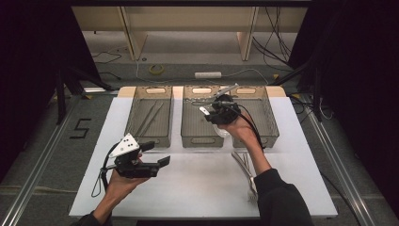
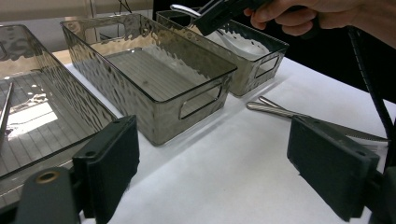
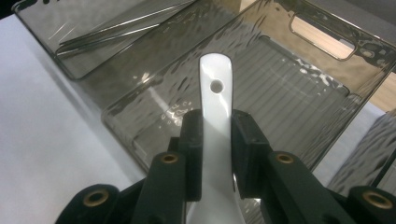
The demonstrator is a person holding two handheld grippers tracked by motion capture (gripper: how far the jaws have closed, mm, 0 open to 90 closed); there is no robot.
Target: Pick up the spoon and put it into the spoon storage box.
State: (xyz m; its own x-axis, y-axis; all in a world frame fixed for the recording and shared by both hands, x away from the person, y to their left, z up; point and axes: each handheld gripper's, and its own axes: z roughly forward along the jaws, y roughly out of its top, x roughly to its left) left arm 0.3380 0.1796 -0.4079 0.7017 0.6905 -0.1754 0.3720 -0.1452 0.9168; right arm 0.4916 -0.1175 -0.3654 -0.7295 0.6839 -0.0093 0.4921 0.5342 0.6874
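The right claw [image 3: 217,154] sits closest to its own camera, its two black jaws clamped on the handle of a white spoon [image 3: 215,93] that has a small hole near its end. The spoon hangs over the middle bin [image 3: 299,88], which looks bare inside, so I judge this a cutlery sort caught mid-delivery: the spoon is carried but not yet let go.

Three smoky clear bins stand in a row at the far side of the worktop [image 1: 188,183]. The left bin [image 1: 149,117] already holds a few long thin metal pieces, perhaps two or three; the count is hard to tell. The right bin [image 2: 261,51] seems to hold something pale, unclear what.

One small pile of metal cutlery [image 1: 244,165] lies on the worktop by the right forearm, so sorting remains. The left claw [image 1: 157,157] hovers over the worktop, jaws wide apart and empty.
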